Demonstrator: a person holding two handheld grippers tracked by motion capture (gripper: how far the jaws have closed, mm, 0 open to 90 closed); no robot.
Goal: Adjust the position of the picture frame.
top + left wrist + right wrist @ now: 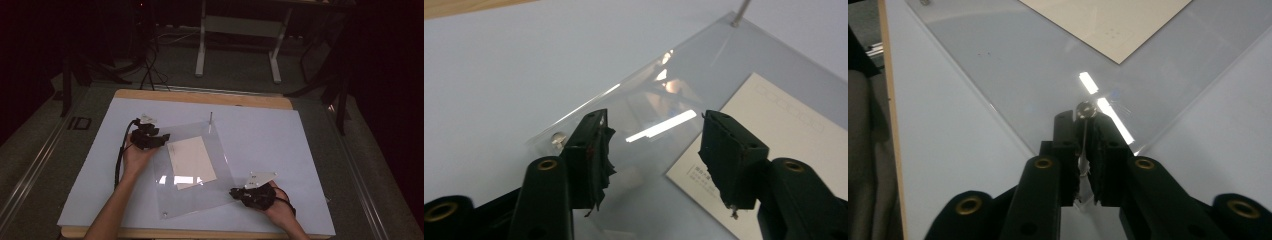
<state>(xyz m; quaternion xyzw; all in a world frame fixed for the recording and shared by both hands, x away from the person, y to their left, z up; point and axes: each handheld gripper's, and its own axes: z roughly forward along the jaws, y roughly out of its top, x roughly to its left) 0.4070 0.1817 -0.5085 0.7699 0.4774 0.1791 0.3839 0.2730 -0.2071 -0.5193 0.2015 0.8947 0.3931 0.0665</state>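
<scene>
Clear sheet (pixel 200 170) lying mid-tabletop (pixel 300 145), card (pixel 191 160) beneath. Right tool (pixel 1087 120) clenched on the sheet's 4 o'clock corner; left tool (pixel 654 150) released over its 10 o'clock edge. Open tabletop toward 2 o'clock.
</scene>
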